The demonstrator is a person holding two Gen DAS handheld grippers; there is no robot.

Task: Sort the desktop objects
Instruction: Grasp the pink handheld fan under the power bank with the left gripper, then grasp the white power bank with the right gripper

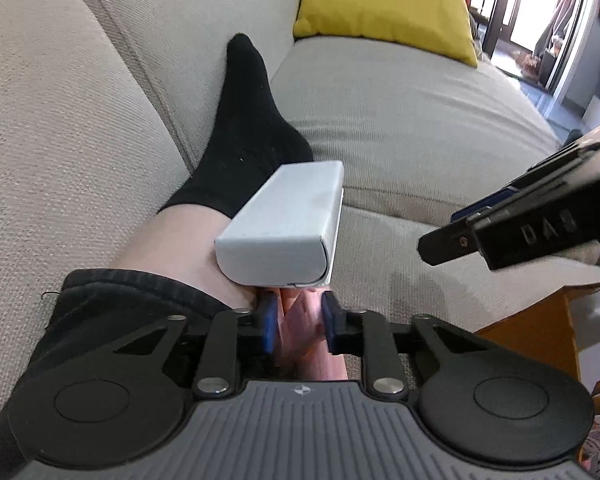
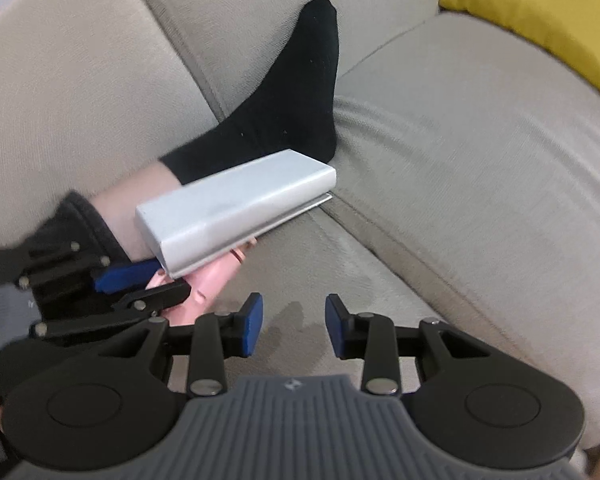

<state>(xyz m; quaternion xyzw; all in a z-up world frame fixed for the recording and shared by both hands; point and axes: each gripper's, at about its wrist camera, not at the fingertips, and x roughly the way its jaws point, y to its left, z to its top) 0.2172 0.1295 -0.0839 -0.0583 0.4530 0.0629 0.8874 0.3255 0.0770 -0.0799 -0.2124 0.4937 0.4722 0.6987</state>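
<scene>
My left gripper (image 1: 296, 322) is shut on a pink handle (image 1: 300, 332) that carries a long white-grey box-shaped head (image 1: 284, 224), like a lint brush. It holds the tool in the air above a beige sofa seat. In the right wrist view the same white head (image 2: 236, 208) and pink handle (image 2: 210, 280) show at centre left, clamped by the left gripper (image 2: 152, 280). My right gripper (image 2: 294, 322) is open and empty, just right of the tool and apart from it. It also enters the left wrist view (image 1: 452, 240) from the right.
A person's leg in a black sock (image 1: 252, 128) lies on the beige sofa (image 1: 400, 120) behind the tool. A yellow cushion (image 1: 384, 0) rests at the sofa's back right. An orange-brown wooden corner (image 1: 536, 328) sits at lower right.
</scene>
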